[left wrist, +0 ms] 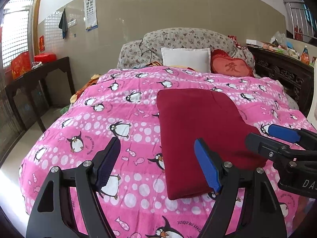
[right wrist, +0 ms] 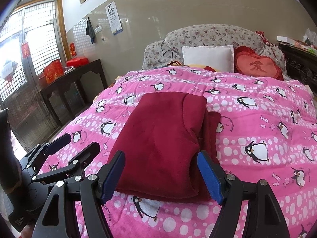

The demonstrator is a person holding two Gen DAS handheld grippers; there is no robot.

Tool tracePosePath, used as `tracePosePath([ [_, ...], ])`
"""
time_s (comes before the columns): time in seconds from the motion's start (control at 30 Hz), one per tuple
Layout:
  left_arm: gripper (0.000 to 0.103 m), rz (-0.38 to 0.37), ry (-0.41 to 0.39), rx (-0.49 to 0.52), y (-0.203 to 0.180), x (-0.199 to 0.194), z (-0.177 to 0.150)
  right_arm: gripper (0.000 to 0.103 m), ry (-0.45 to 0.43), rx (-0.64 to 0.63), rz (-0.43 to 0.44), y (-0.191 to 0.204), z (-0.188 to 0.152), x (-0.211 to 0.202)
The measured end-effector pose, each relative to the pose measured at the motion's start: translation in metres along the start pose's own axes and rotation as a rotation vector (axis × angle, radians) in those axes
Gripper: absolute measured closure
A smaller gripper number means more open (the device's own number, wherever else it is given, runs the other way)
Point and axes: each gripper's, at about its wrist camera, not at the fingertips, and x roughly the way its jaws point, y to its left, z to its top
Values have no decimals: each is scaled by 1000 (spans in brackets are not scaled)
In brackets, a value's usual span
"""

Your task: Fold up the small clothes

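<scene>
The dark red garment [right wrist: 162, 138] lies folded into a thick rectangle on the pink penguin-print quilt [right wrist: 257, 119] that covers the bed, roughly in the middle of it. In the right wrist view a lower layer of the same cloth shows past its right edge, so the stack does not line up fully on that side.

Your right claw [right wrist: 161, 175] sits at the garment's near edge with its jaws spread wide, one blue pad [right wrist: 209, 175] on each side of the near end, gripping nothing. Whether the pads touch the cloth you cannot tell from these views.

Your left claw [left wrist: 158, 162] hovers over the quilt at the garment's left near corner, also spread wide and holding nothing; its right pad is over the red cloth, its left pad over bare quilt. The two claws are close together, side by side.

Further out, at the head of the bed, a white pillow [left wrist: 186, 58] leans beside a red heart-shaped cushion [left wrist: 230, 66], both against floral bedding [right wrist: 208, 35]. A dark wooden table [right wrist: 79, 75] stands to the left by the window and carries red boxes [right wrist: 53, 73]. An eye chart [left wrist: 90, 12] hangs on the beige wall.
</scene>
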Motion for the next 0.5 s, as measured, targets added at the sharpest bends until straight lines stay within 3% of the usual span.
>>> tracePosePath([
  [0.5, 25, -15, 0, 13, -2, 14, 6, 30, 11, 6, -15, -7, 3, 5],
])
